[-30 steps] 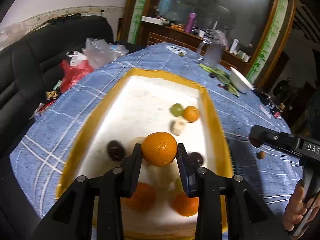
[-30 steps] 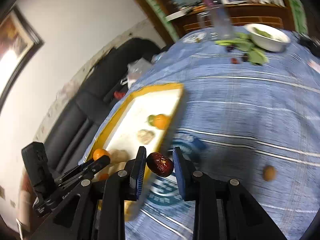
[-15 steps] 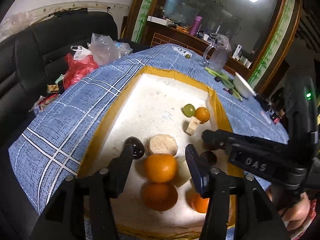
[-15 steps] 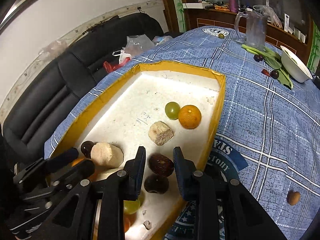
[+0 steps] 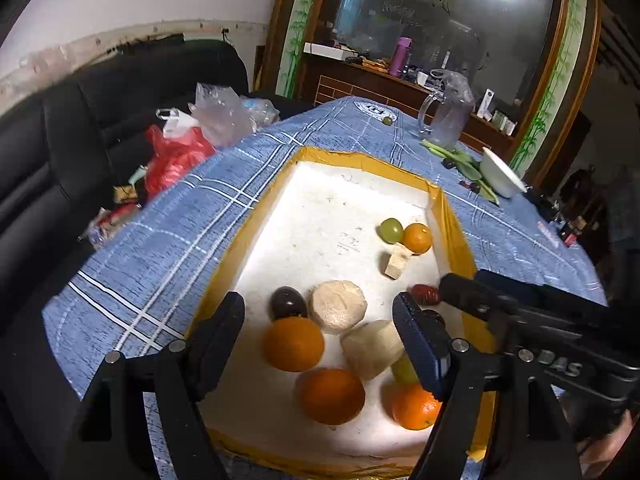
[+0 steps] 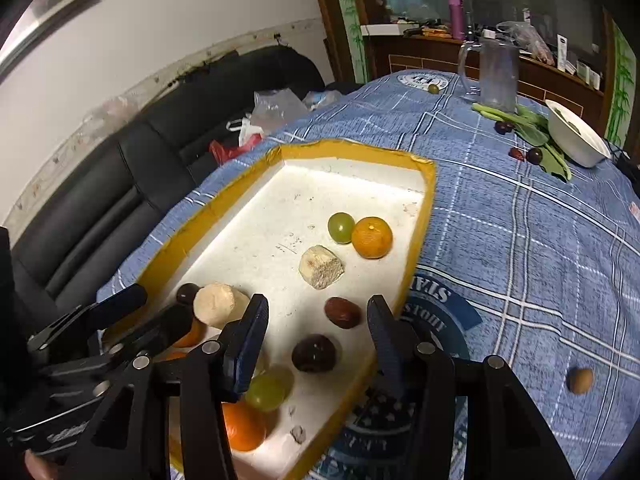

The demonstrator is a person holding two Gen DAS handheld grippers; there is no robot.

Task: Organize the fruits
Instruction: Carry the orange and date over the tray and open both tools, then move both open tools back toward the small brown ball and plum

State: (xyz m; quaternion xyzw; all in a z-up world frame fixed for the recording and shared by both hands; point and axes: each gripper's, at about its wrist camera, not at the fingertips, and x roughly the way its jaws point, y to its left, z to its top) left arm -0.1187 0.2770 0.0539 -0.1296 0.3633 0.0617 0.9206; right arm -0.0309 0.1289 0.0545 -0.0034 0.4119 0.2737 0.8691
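A white foam tray with a yellow rim [image 5: 256, 216] [image 6: 424, 216] lies on the blue checked tablecloth. It holds several oranges, grapes, dark fruits and pale chunks. My left gripper [image 5: 320, 324] is open above the tray's near end, over an orange [image 5: 293, 343]. My right gripper [image 6: 316, 332] is open over the tray's right side, with a red date [image 6: 342, 312] and a dark plum [image 6: 314, 353] lying between its fingers. The right gripper also shows at the right of the left wrist view [image 5: 520, 320].
A small brown fruit [image 6: 580, 380] lies loose on the cloth right of the tray. A glass jug [image 6: 496, 76], green leaves with dark fruits [image 6: 532, 136] and a white bowl [image 6: 576, 136] stand at the far right. Plastic bags [image 5: 188, 136] lie on the black sofa.
My left gripper opened and let the orange down into the tray. My right gripper moved over the tray, opened and released the red date onto it.
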